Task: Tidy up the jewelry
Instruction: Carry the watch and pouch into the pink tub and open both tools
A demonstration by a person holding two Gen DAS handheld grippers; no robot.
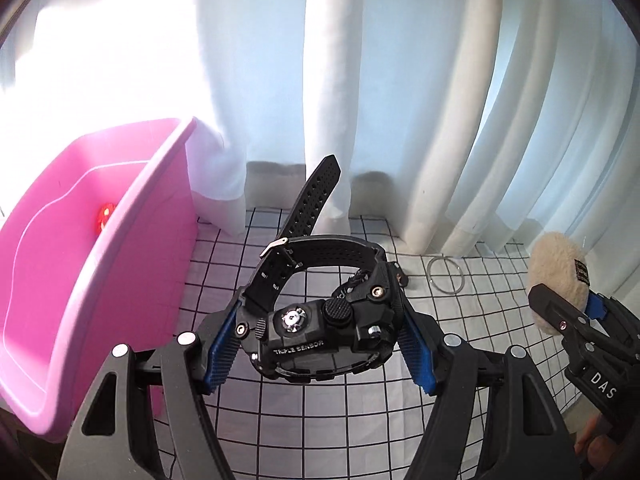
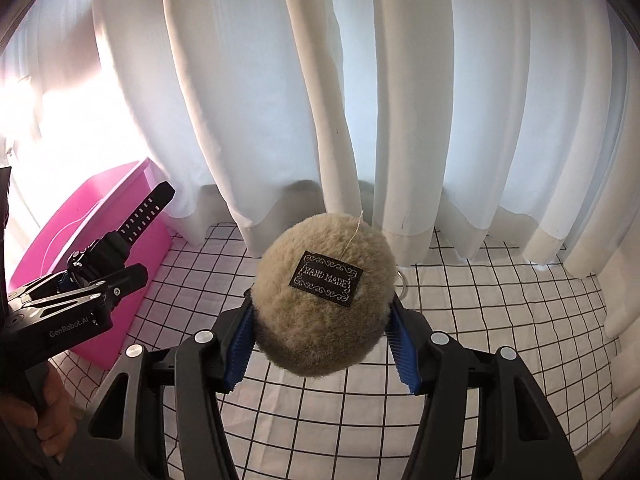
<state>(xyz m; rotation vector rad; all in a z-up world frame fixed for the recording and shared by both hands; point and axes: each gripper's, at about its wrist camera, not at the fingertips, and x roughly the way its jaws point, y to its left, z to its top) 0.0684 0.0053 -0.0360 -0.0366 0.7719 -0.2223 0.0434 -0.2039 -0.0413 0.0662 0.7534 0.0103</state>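
My left gripper [image 1: 320,344] is shut on a black digital watch [image 1: 320,336] and holds it above the checked cloth, its strap sticking up. The pink bin [image 1: 92,264] stands just to its left, with a small red item [image 1: 105,216] inside. My right gripper [image 2: 320,340] is shut on a beige fluffy pom-pom [image 2: 324,300] with a black "HAND MADE" label. In the left wrist view the right gripper [image 1: 576,312] and pom-pom [image 1: 556,264] are at the far right. In the right wrist view the left gripper [image 2: 100,280] with the watch [image 2: 132,220] is at the left, before the pink bin [image 2: 100,216].
A thin silver bangle [image 1: 446,274] lies on the checked tablecloth [image 1: 320,420] near the white curtain [image 1: 360,80], which hangs along the table's far edge. The bangle's edge shows behind the pom-pom in the right wrist view [image 2: 402,284].
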